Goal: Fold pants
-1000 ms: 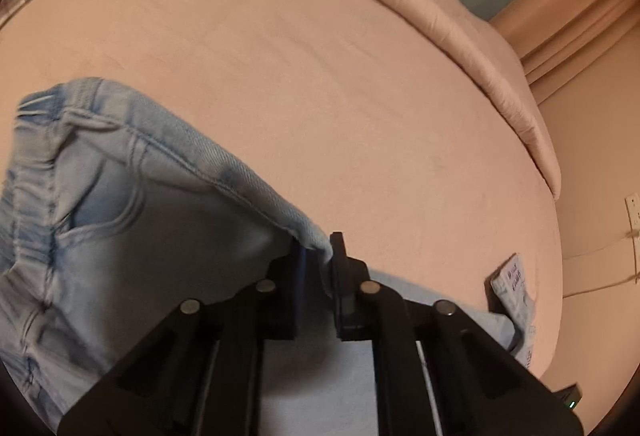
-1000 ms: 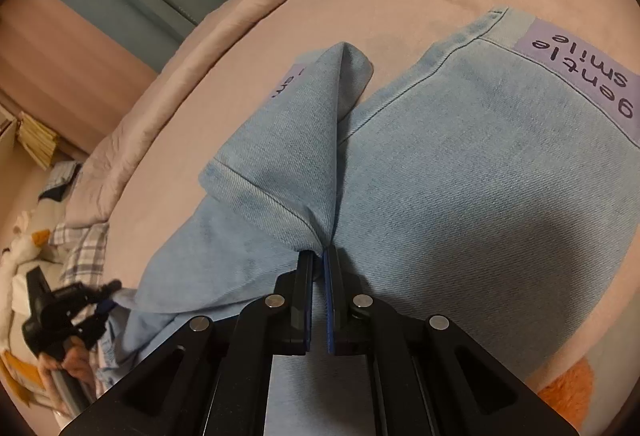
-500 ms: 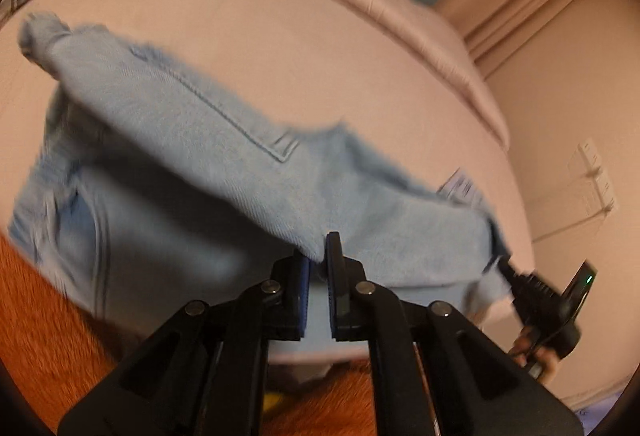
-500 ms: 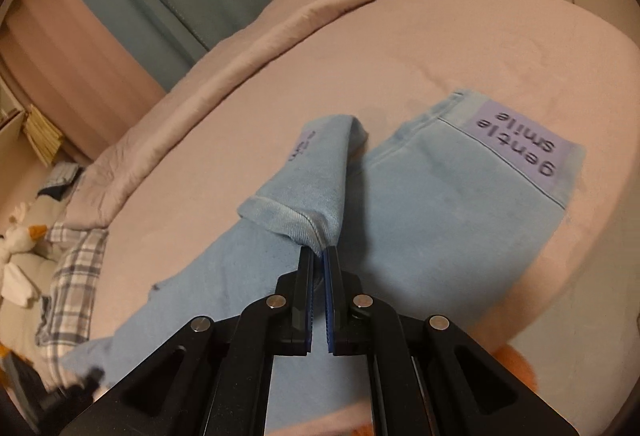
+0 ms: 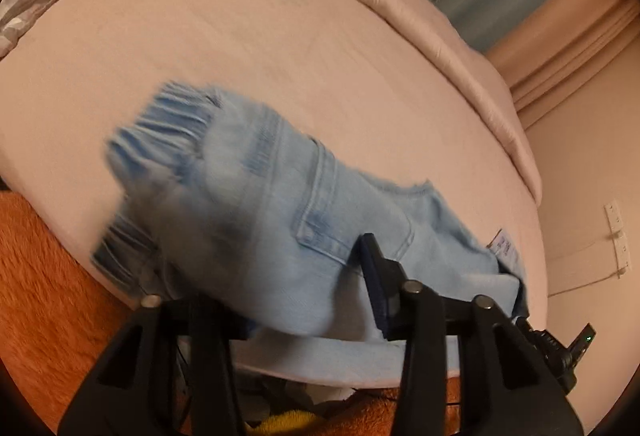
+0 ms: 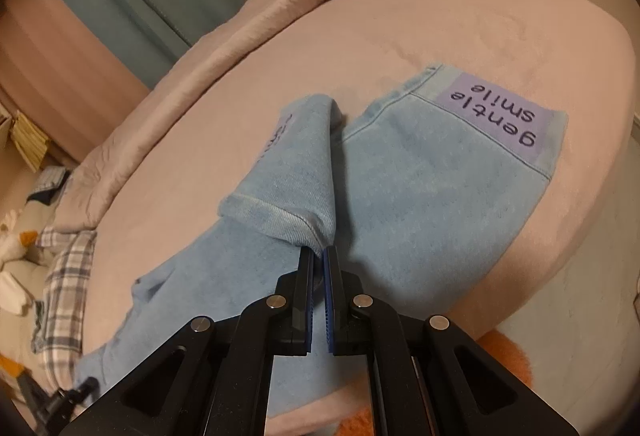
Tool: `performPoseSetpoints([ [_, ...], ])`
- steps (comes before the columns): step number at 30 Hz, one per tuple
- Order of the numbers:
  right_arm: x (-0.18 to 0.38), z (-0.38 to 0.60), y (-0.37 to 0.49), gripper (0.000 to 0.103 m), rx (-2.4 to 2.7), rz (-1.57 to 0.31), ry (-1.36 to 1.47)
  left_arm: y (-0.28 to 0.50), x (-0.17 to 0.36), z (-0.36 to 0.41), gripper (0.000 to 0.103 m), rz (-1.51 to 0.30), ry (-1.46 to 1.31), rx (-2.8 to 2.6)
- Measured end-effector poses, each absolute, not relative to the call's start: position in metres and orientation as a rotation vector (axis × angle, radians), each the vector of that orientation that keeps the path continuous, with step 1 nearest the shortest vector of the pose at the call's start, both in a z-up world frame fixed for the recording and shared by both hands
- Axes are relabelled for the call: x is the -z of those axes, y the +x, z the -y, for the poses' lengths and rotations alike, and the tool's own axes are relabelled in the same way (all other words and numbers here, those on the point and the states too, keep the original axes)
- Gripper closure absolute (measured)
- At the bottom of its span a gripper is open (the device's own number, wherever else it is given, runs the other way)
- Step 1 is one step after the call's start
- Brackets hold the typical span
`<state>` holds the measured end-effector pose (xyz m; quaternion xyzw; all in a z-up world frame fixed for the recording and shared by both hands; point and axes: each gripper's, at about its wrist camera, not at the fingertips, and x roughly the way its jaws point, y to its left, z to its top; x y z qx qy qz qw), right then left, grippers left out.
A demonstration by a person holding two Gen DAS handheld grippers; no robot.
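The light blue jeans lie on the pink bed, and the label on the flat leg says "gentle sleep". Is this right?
Not quite. The jeans do lie on the pink bed, but the purple label on the flat leg says "gentle smile", as the right wrist view shows.

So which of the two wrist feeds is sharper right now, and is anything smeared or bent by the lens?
Left wrist view: the jeans are motion-smeared, worst at the elastic waistband, and the left gripper sits half under denim. Right wrist view: sharp, the "gentle smile" patch reads clearly beyond the right gripper. Both views: warm dim light, fisheye curving the bed, dark corner vignette.
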<state>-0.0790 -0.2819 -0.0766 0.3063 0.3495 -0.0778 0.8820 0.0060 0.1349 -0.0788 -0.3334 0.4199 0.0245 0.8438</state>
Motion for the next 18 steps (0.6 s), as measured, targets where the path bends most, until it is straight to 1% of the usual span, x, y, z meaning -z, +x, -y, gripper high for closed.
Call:
performPoseSetpoints([
  [1,0.075,0.282,-0.079,0.099,0.163,-0.726,0.633,0.005,0.077,-0.139,0.085,-0.880,-0.709,-0.035],
  [3,0.070,0.280,-0.079,0.099,0.166,-0.716,0.622,0.003,0.076,-0.139,0.087,-0.900,-0.690,-0.013],
  [7,0.061,0.281,-0.084,0.099,0.172,-0.690,0.607,-0.010,0.079,-0.123,0.089,-0.962,-0.613,0.019],
  [9,0.061,0.283,-0.085,0.099,0.179,-0.691,0.601,-0.011,0.094,-0.118,0.088,-1.006,-0.548,0.020],
  [11,0.068,0.285,-0.083,0.099,0.189,-0.717,0.604,-0.011,0.116,-0.116,0.087,-1.081,-0.515,0.009],
  [13,0.079,0.285,-0.079,0.099,0.205,-0.756,0.609,-0.008,0.127,-0.115,0.085,-1.095,-0.530,0.005],
  [18,0.093,0.278,-0.065,0.099,0.262,-0.863,0.508,-0.002,0.130,-0.117,0.084,-1.109,-0.536,-0.009],
])
